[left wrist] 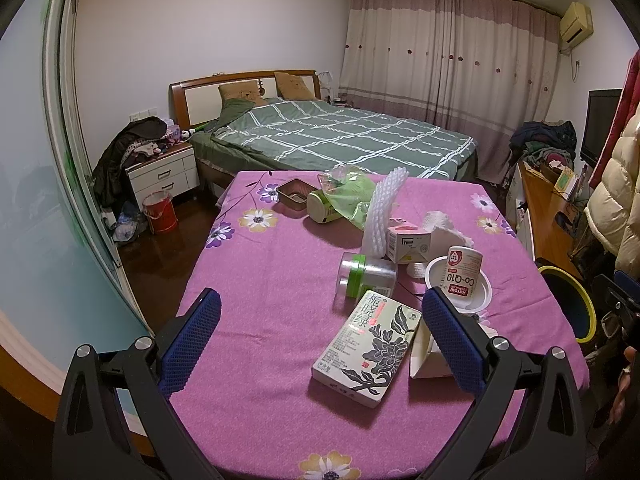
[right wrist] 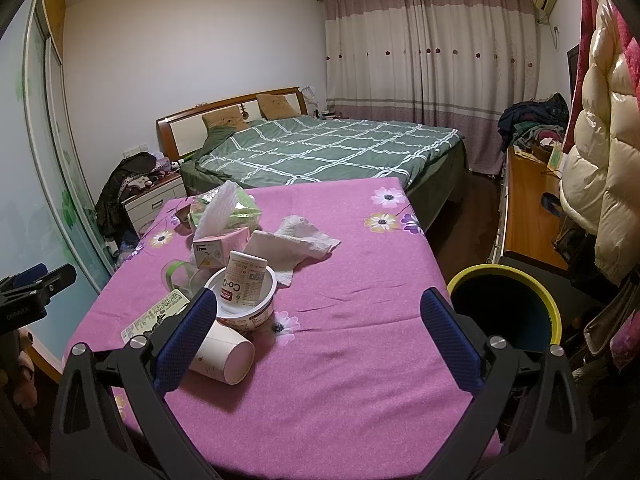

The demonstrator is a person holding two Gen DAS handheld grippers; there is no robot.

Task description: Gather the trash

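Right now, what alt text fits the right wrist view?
The open right gripper hovers over a pink floral tablecloth strewn with trash: a tipped paper cup, a Co-Q10 bottle in a white tub, and a crumpled tissue. A yellow-rimmed bin stands off the table's right edge.

The white pill bottle (left wrist: 463, 276) reads "Co-Q10" and "Jarrow", upside down. The flat floral box (left wrist: 366, 354) has Chinese characters "栀晓绿".

Two wrist views above the table's near edge, facing the bed.
Both share the pink-clothed table (left wrist: 260, 280) (right wrist: 360, 260).
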